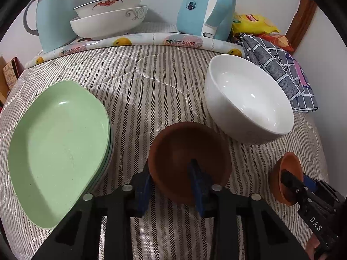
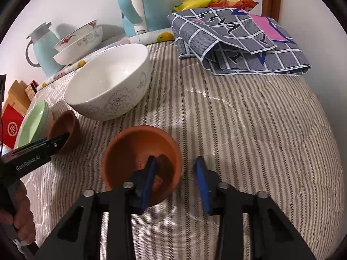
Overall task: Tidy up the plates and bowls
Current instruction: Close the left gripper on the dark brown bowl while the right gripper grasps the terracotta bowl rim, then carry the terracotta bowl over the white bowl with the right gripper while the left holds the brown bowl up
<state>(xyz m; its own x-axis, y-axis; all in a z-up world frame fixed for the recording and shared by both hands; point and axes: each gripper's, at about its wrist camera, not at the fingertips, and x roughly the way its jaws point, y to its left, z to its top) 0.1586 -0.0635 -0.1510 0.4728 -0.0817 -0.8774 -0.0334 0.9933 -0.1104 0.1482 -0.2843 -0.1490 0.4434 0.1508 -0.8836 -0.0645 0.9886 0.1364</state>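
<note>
Striped grey-and-white quilted bedcover (image 1: 151,82) serves as work surface, white wall behind. Left gripper (image 1: 171,186) straddles the near rim of a dark brown round clay bowl (image 1: 186,151), one blue finger inside, one outside; gap looks wide, so jaws spread, not yet clamped. Right gripper (image 2: 175,182) same story on an orange terracotta round bowl (image 2: 141,151): left finger inside the bowl, right finger well clear of the wall, jaws apart.

Large white ceramic bowl with faint floral outline (image 2: 110,84) sits at 11 o'clock of the right gripper, near the orange bowl. Stack of pale green shallow plates (image 1: 58,149) at 9 o'clock of the left gripper, already nested. Two white patterned ceramic bowls (image 1: 108,19) stacked at 11 o'clock far back, beside a light blue thermos jug (image 1: 54,17).

Progress: plates and back bowls look sorted; two clay bowls and the white bowl remain loose. Likely roughly halfway. Next probably closing on a rim and nesting the clay bowls.
</note>
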